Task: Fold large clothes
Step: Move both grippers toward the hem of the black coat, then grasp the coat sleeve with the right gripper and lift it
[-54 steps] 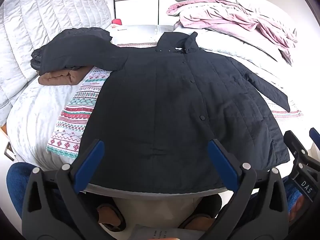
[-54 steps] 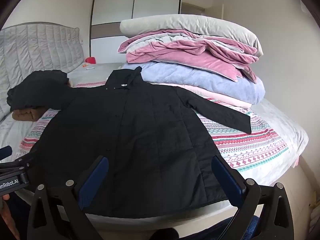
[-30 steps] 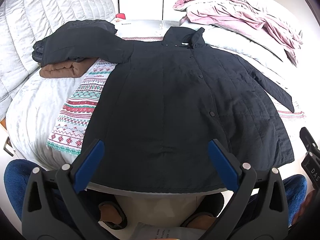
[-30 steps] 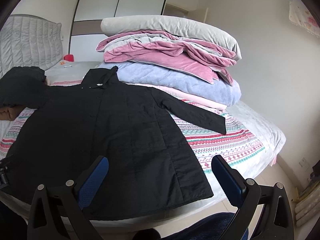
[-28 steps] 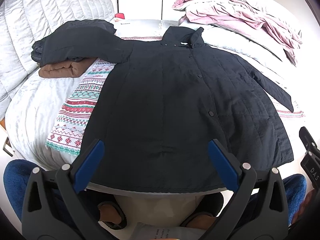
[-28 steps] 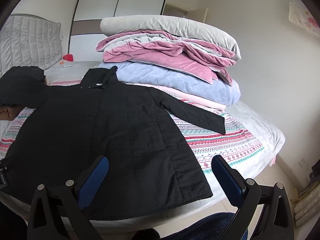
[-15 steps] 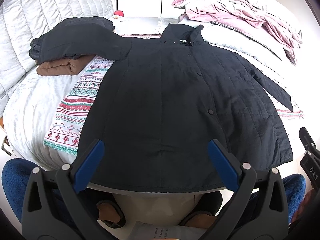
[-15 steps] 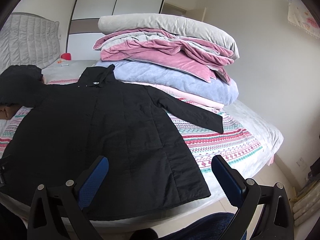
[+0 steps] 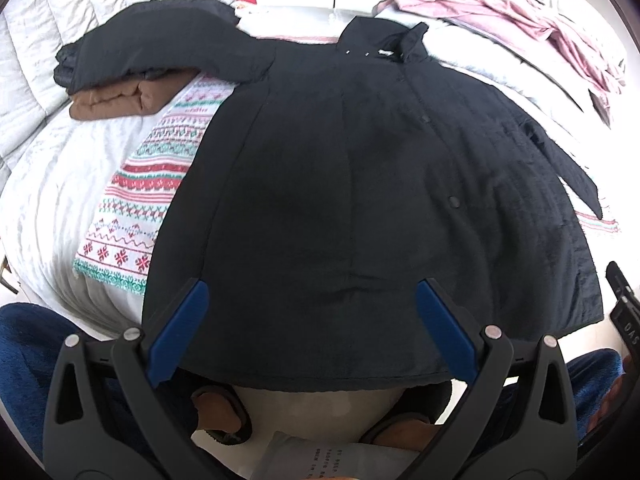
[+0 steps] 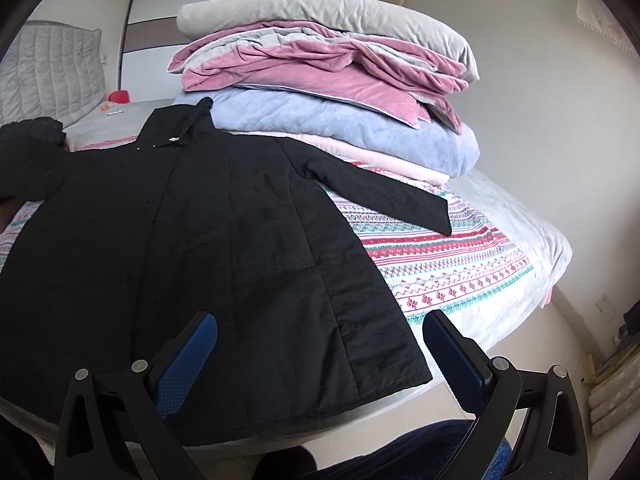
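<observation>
Coat [image 9: 360,184] lies flat on the bed [image 9: 48,184], front up, just ahead of both grippers; long axis runs straight away from them, hem nearest, collar far. Left gripper [image 9: 312,312] spread wide, holding nothing, over the hem's middle-left. Right gripper [image 10: 320,340] also wide and empty, w/ the hem's right corner just ahead and between its fingers. Right sleeve [image 10: 384,196] sticks out fwd-right of the right gripper, so that arm is nearer to it. Left sleeve [image 9: 160,48] runs far fwd-left, draped over a folded pile, so likely the left arm's reach.
</observation>
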The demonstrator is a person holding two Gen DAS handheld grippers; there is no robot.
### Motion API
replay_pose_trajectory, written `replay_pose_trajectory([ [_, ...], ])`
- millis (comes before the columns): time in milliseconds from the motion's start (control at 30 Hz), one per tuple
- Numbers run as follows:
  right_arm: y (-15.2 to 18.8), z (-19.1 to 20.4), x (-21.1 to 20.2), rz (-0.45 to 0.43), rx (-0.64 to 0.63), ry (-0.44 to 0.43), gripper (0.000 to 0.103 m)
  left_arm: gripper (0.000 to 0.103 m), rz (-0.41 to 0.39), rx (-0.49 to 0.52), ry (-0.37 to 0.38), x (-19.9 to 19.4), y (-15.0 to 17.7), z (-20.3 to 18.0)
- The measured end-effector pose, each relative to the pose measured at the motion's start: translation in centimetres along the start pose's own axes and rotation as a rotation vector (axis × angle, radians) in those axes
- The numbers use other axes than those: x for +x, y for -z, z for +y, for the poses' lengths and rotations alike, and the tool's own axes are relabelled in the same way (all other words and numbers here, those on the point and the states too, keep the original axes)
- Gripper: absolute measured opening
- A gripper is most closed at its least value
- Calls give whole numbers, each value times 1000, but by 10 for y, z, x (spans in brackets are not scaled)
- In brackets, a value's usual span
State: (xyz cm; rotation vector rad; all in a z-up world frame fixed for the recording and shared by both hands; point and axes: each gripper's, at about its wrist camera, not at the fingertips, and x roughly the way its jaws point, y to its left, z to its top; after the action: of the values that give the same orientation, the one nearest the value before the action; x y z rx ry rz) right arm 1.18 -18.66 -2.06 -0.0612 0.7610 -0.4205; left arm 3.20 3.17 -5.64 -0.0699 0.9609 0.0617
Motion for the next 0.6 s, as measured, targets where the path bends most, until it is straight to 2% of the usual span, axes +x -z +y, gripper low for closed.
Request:
replay_pose_trajectory([
  [200, -4, 3, 15, 17, -14, -16, 103, 103, 14, -16, 24, 8, -9, 2],
  [333, -26, -5, 25, 1, -12, -61, 103, 103, 18, -27, 59, 12, -32, 5],
  [433, -60, -37, 27, -73, 87, -120, 103, 103, -10, -18, 51, 10, -58, 7],
  [533, -96, -80, 42, -159, 225, -181, 103, 103, -19, -45, 92, 10, -86, 12],
  [567, -105, -93, 52, -170, 267, -202, 103, 103, -24, -63, 125, 11, -94, 13],
  [600, -118, -109, 73, -135, 315, -223, 103, 103, -31, -78, 176, 14, -103, 14],
])
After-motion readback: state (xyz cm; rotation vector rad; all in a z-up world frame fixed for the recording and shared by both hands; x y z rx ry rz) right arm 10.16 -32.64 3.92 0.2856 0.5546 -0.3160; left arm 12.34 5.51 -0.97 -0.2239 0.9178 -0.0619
